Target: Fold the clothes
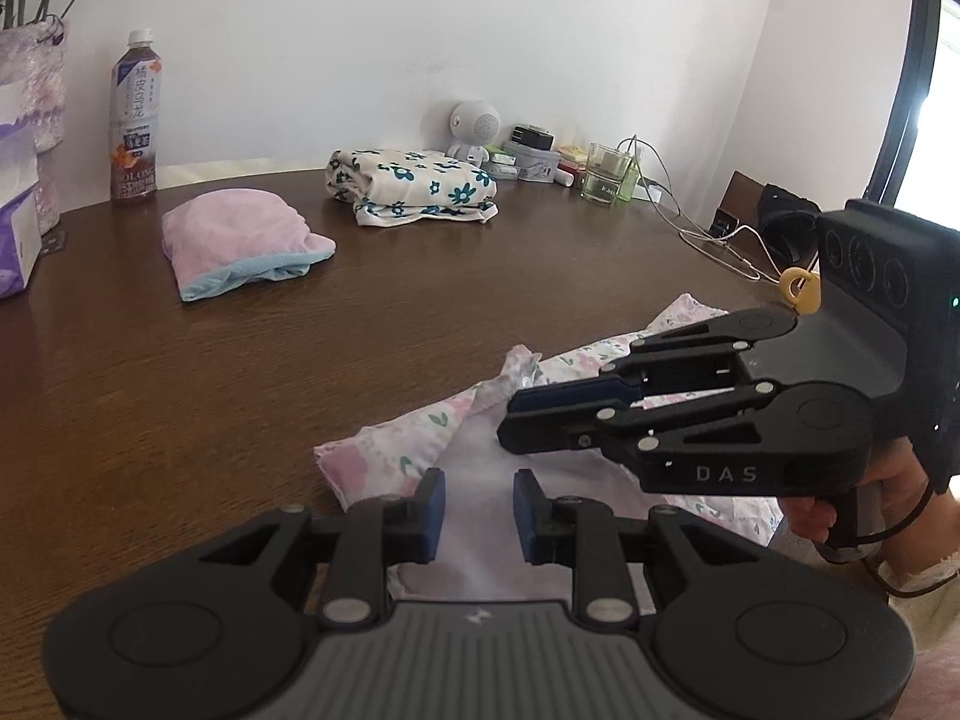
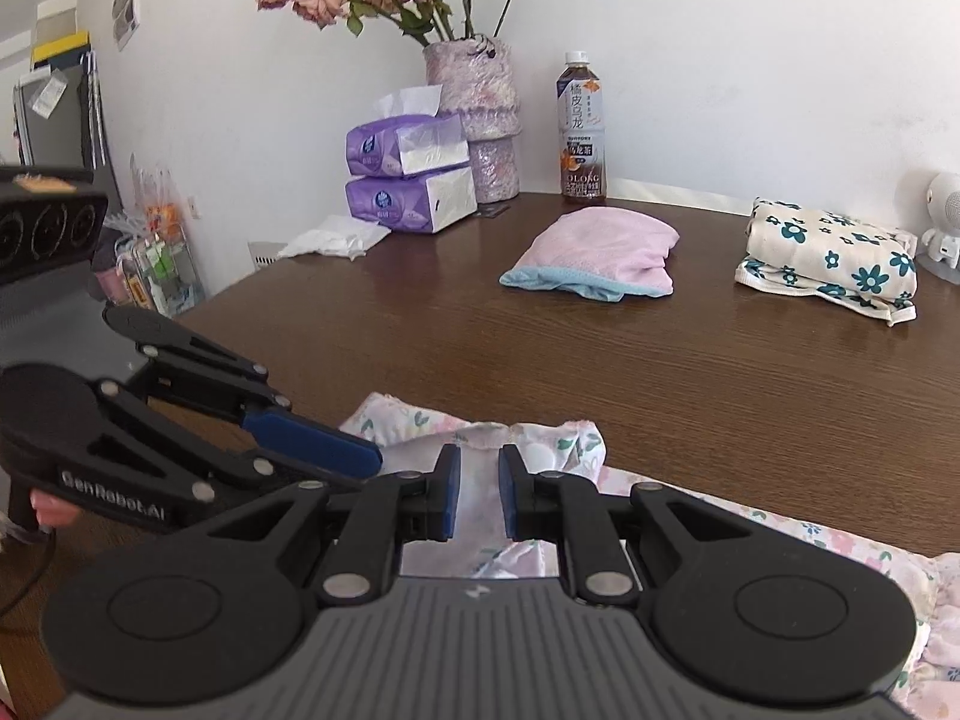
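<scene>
Left gripper (image 1: 479, 510) and right gripper (image 2: 480, 492) are both hovering with jaws released, gripping nothing, over the pale floral garment (image 1: 414, 438) lying rumpled at the near table (image 1: 240, 360) edge. Farther back, a folded pink garment (image 2: 606, 258) and folded flower-print cloth (image 2: 834, 258) are sitting apart.

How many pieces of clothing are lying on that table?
3. A folded pink garment lies near the tea bottle, a folded blue-flowered garment sits by the far wall, and an unfolded pink-flowered garment lies under the two tools. More may lie out of view.
</scene>
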Demonstrator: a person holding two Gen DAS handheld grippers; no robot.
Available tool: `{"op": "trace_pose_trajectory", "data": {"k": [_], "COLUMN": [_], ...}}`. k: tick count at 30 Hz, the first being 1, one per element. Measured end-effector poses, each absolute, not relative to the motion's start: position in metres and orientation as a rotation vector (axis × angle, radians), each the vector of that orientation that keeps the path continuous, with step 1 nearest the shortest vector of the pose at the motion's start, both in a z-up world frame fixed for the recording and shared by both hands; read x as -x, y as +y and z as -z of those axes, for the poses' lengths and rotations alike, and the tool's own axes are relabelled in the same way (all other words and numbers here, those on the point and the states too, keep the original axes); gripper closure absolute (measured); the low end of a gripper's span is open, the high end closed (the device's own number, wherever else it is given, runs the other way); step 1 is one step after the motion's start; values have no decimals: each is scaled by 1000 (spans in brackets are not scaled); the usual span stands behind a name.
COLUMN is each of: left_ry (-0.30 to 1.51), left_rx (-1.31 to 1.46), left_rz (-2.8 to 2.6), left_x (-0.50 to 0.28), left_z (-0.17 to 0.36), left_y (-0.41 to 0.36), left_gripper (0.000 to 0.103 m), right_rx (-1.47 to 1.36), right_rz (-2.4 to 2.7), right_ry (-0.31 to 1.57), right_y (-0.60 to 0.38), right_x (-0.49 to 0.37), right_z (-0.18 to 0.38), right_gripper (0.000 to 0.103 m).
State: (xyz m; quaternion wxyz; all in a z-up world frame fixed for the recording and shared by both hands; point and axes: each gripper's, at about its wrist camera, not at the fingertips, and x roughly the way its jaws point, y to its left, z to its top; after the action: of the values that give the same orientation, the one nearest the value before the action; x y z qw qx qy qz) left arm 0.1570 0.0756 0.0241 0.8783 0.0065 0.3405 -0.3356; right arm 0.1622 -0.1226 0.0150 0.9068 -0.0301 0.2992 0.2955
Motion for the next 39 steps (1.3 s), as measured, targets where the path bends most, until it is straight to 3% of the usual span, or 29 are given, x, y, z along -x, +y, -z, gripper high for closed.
{"op": "trace_pose_trajectory", "data": {"k": [2,12,21,39], "left_ry": [695,712,730,686], "left_rx": [-7,-38,-65,-104], "left_rz": [704,673,667,699], "left_x": [-155,-160,-161,-139], "left_z": [-28,-19,-8,-28], "left_y": [78,77,71,69], "left_gripper": [65,65,65,60], "right_rx": [67,91,52,150], "right_rz": [-609,-604,-574,-597], "right_ry": [627,671,583,669], "right_y": [-122,-119,-129,-118], "right_x": [-162,-163,-142,-120], "right_z": [-13,-2,-18,-10], "right_gripper": [89,88,78,78]}}
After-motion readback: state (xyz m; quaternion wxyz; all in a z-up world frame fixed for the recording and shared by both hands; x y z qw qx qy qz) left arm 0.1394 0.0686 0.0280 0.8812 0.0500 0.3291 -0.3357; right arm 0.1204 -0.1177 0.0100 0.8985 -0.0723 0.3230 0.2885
